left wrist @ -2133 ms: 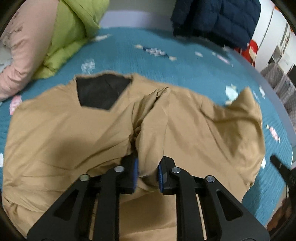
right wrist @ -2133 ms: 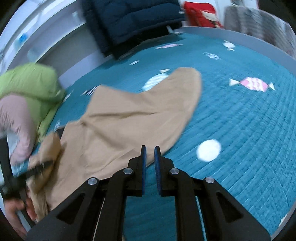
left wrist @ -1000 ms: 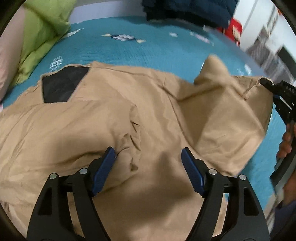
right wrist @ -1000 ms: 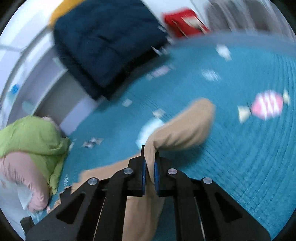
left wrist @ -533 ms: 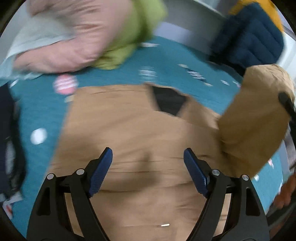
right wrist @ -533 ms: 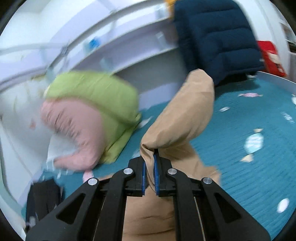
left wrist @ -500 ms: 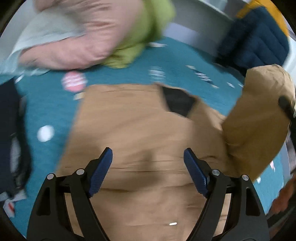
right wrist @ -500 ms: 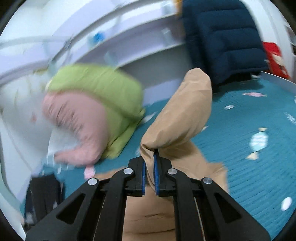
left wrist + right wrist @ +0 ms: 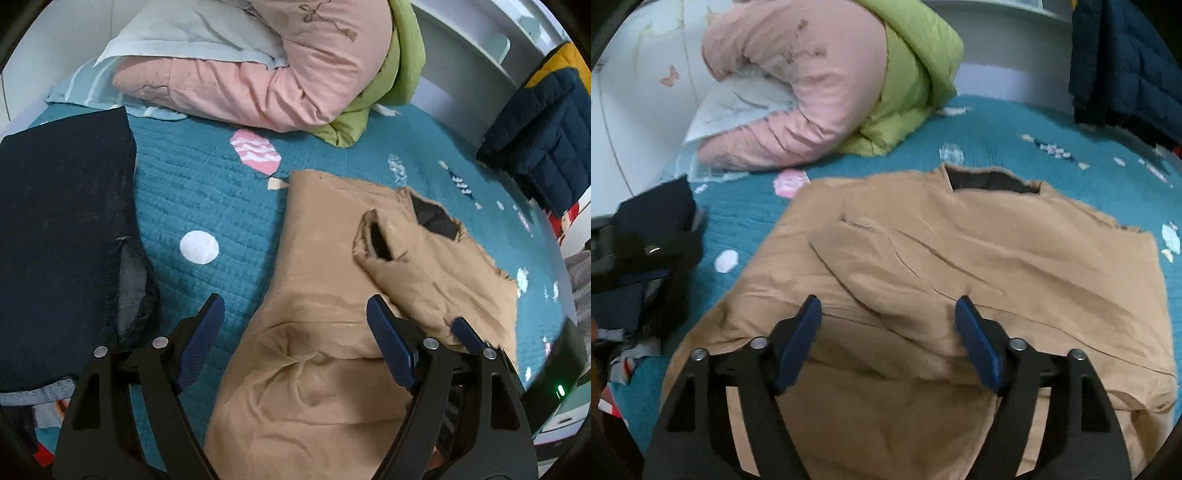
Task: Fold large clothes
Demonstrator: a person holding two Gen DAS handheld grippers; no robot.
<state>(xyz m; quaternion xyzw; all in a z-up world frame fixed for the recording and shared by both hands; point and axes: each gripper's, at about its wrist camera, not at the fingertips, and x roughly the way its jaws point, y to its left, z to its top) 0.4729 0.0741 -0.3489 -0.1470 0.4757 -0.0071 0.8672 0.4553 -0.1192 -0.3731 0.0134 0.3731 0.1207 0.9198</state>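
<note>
- The tan garment [image 9: 325, 325] lies spread on the bed [image 9: 207, 192], over the teal quilt, collar end toward the far side with its dark lining [image 9: 436, 218] showing.
- One sleeve [image 9: 402, 273] is folded across the body, its open cuff pointing up the bed; from the right wrist view the sleeve [image 9: 923, 254] runs as a diagonal band over the chest.
- The left gripper [image 9: 295, 341] is spread wide and holds nothing, hovering above the garment's lower left edge.
- The right gripper [image 9: 888, 341] is likewise spread wide and empty, over the garment's lower middle.
- A dark folded cloth [image 9: 62, 236] sits on the quilt to the left, apart from the garment.
- A pink duvet [image 9: 258, 74] and green duvet [image 9: 916, 74] are piled at the bed's far end.
- A navy jacket [image 9: 543, 136] hangs at far right.
</note>
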